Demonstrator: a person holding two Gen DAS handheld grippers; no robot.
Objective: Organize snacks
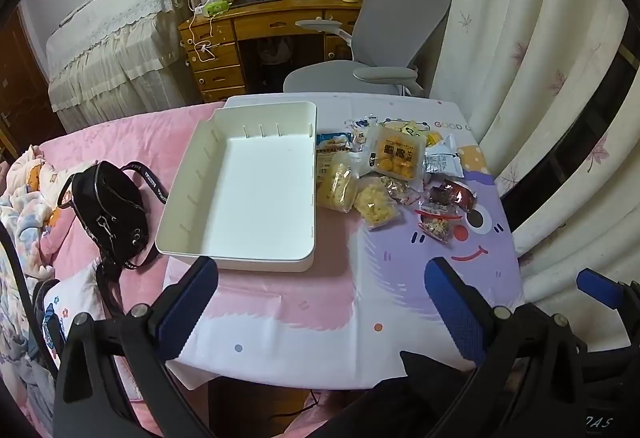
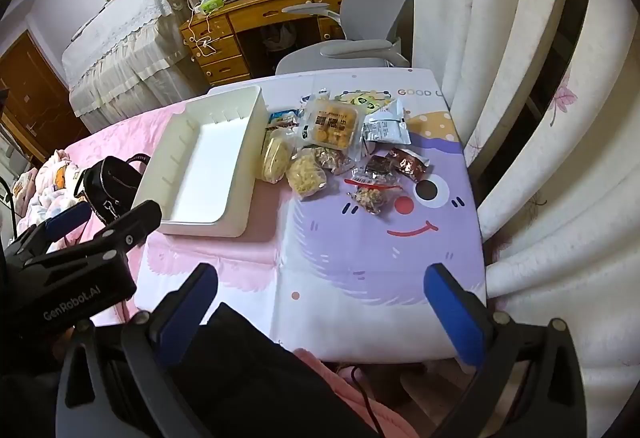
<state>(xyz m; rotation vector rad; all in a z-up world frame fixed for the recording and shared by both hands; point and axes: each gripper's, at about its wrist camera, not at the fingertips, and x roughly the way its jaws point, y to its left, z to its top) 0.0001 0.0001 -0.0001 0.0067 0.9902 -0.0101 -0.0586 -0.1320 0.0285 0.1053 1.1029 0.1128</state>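
From the left wrist view, the left claw point(image 1: 320, 278) hung with its blue-padded fingers point(image 1: 188, 302) wide apart and nothing between them, above the near edge of the table point(image 1: 328, 322) with its cartoon-print cover. The white tray point(image 1: 240, 194) lay at about 11 o'clock from the claw, its floor bare. Just beside its right wall, at 12 to 1 o'clock, sat the heap of snack packets point(image 1: 384, 174): a clear pack of round yellow cookies point(image 1: 398, 154) on top, two bags of pale yellow pieces point(image 1: 376, 202) nearer, and dark-wrapped items point(image 1: 452, 196) toward 2 o'clock. A black handbag point(image 1: 110, 210) lay on the pink bedding at 9 o'clock, touching the tray's near left corner. A grey office chair point(image 1: 392, 38) and a wooden desk stood beyond the table. At the right edge a blue tip of the right claw point(image 1: 598, 288) showed, mostly cut off.

From the right wrist view, the right claw point(image 2: 320, 290) was likewise spread apart and held nothing, low over the table point(image 2: 360, 278). The snack packets point(image 2: 332, 146) lay at 12 o'clock, the tray point(image 2: 208, 166) at 11 o'clock. The left claw point(image 2: 92, 226) crossed the frame at 9 o'clock, covering part of the handbag point(image 2: 108, 178). Printing on the packets was too small to read, and a dark garment hid the bottom of the frame.
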